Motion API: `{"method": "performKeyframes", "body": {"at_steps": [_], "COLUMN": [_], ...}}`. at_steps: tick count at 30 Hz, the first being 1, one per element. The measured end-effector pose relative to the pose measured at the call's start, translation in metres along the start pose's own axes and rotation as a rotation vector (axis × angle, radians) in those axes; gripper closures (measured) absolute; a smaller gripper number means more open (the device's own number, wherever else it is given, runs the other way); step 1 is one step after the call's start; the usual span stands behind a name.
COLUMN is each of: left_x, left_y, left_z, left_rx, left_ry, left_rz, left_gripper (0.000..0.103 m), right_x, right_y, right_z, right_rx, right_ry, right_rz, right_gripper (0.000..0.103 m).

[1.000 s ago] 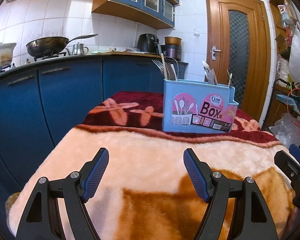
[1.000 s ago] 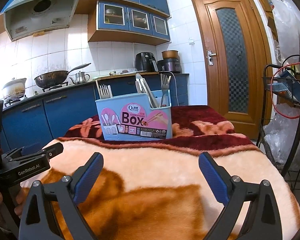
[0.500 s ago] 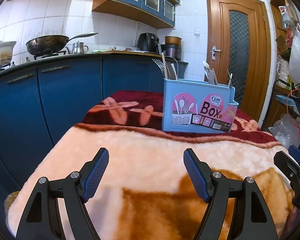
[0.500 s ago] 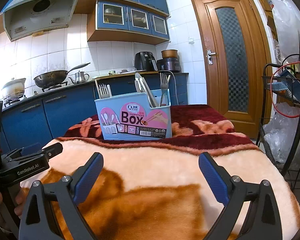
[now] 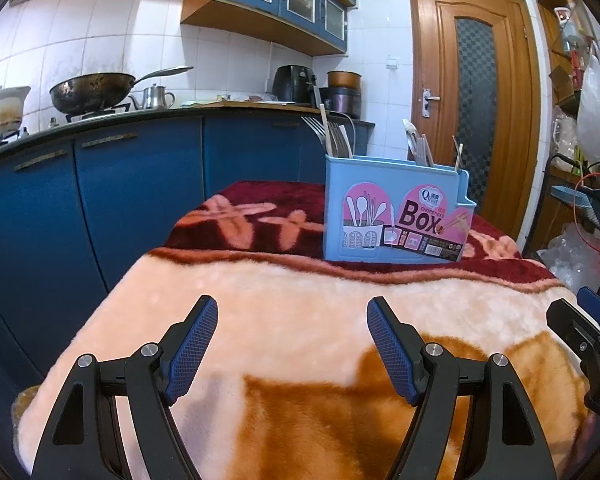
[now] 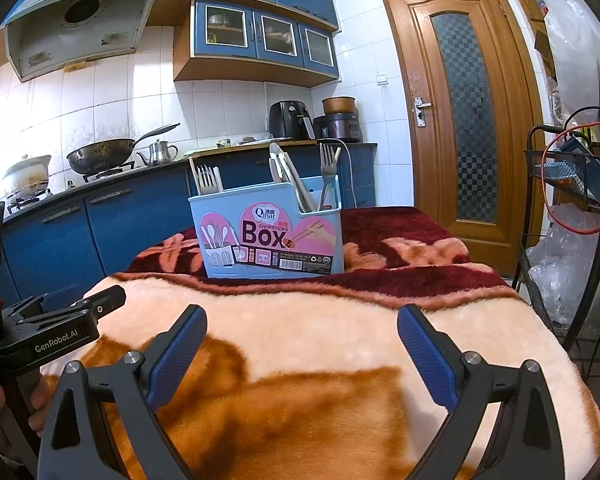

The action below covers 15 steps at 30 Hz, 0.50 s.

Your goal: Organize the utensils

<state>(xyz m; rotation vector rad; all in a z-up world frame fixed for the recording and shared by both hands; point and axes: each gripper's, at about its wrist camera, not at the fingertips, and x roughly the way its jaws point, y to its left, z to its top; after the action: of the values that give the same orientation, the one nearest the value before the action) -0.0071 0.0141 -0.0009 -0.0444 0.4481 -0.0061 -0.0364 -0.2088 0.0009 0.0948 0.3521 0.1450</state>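
A light blue utensil box with a pink "Box" label stands on the far part of the blanket-covered table; it also shows in the right wrist view. Forks, a spoon and chopsticks stand upright in its compartments. My left gripper is open and empty, low over the near part of the blanket. My right gripper is open and empty, also near the front. Each gripper shows at the edge of the other's view.
Blue kitchen cabinets with a wok and kettle run along the left. A wooden door is behind the table. A wire rack with bags stands at the right.
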Motion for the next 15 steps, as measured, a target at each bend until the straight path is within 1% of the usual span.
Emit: {"method": "performKeyframes", "body": {"at_steps": [15], "left_x": [0.0021], "left_y": [-0.0027], "left_z": [0.0003], "left_rx": [0.015], "left_ry": [0.011], "left_rz": [-0.009], "left_gripper": [0.025], "right_x": [-0.0009], "right_y": [-0.0034], "right_z": [-0.0032], "right_rx": [0.005], "right_ry": [0.004], "right_rz": [-0.002], "right_gripper": [0.005]}}
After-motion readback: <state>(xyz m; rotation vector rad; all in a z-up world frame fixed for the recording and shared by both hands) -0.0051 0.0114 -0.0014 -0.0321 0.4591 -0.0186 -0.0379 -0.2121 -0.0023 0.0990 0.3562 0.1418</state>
